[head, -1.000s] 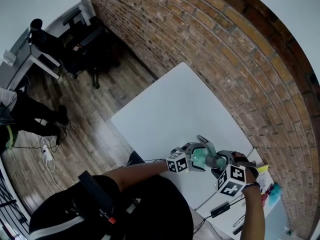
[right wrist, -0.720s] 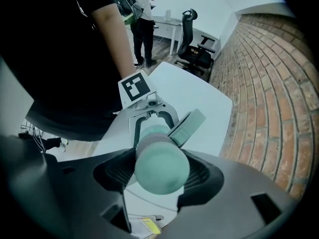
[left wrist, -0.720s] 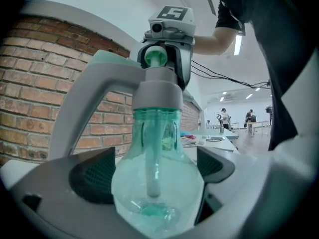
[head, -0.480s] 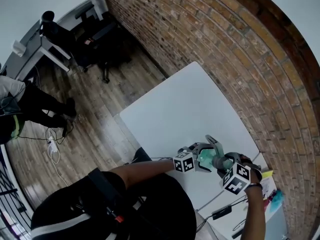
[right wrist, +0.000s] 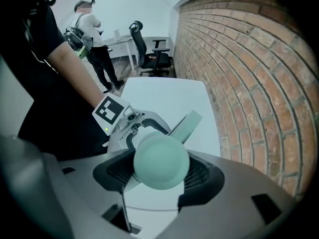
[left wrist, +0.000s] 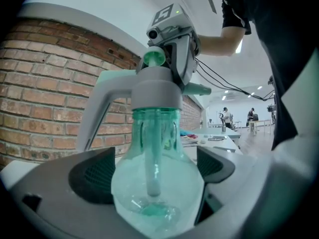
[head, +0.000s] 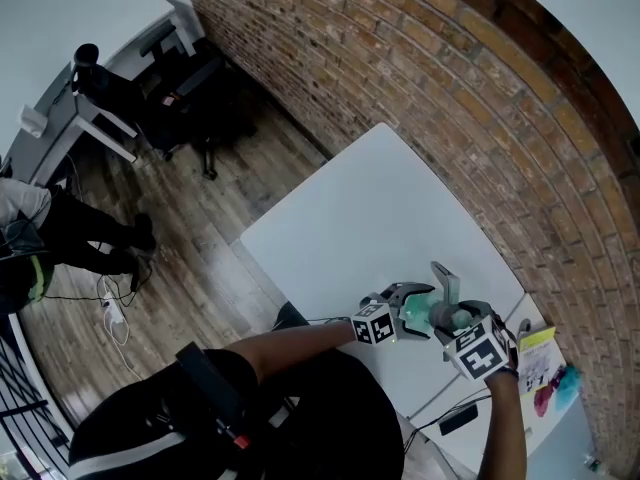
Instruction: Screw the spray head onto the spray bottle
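Note:
A clear green spray bottle [left wrist: 157,183] sits between the dark pads [left wrist: 92,176] of my left gripper [left wrist: 152,171], which is shut on its round body. The grey spray head [left wrist: 154,91] rests on the bottle's neck, its dip tube reaching down inside. My right gripper [right wrist: 160,168] is shut on the head's round green top [right wrist: 160,162], and the grey lever [right wrist: 184,126] sticks out past it. In the head view the two grippers meet over the white table's [head: 380,208] near corner: left gripper [head: 400,313], bottle [head: 420,315], right gripper [head: 455,320], lever [head: 443,280].
A brick wall [head: 480,118] runs along the table's far side. A second table [head: 545,368] at lower right carries a yellow pad and colourful items, with a cable hanging below. Office chairs [head: 190,78] and a person [right wrist: 87,24] are further back on the wooden floor.
The right gripper has turned with the spray head, and the lever has swung from leaning left to nearly upright. Both grippers have drifted slightly right.

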Available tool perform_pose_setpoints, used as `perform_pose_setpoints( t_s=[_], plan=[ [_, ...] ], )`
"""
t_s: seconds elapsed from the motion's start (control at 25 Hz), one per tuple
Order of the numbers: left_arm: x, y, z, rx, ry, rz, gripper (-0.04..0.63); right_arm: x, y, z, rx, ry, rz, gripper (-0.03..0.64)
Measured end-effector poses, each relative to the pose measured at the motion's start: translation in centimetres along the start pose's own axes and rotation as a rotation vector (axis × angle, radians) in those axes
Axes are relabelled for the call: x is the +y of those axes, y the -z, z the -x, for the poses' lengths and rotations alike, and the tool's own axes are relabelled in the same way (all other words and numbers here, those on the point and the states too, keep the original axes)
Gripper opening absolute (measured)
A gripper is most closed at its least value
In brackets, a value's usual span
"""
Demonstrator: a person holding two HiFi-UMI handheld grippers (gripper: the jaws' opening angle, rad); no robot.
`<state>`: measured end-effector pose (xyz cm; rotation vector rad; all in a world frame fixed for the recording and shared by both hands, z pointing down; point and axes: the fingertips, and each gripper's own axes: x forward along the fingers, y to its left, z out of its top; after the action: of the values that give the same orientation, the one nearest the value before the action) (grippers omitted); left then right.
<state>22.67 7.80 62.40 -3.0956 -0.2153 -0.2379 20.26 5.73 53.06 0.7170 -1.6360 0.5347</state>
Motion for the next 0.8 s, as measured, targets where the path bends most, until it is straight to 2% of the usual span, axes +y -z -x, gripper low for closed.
perform_pose_setpoints(
  t_s=[0.24,0.44,0.64,0.8],
  plan=[
    [0.21,0.14,0.09,0.006,-0.023,0.001,0.498,-0.29,-0.27,0.02,-0.073,0.025,-0.201,0.276],
    [0.12,-0.01,-0.04,0.011,-0.013,-0.006,0.496,-0.73,0.07,0.0,-0.089,0.045,-0.315,0.276],
    [0.16,0.02,0.11,0.014,-0.023,-0.015,0.495,-0.97,0.37,-0.4,-0.156,-0.006,-0.559,0.278],
    [0.09,-0.04,0.2,0.01,-0.029,-0.019,0.494,-0.83,0.31,-0.39,-0.171,-0.009,-0.571,0.279]
  ],
)
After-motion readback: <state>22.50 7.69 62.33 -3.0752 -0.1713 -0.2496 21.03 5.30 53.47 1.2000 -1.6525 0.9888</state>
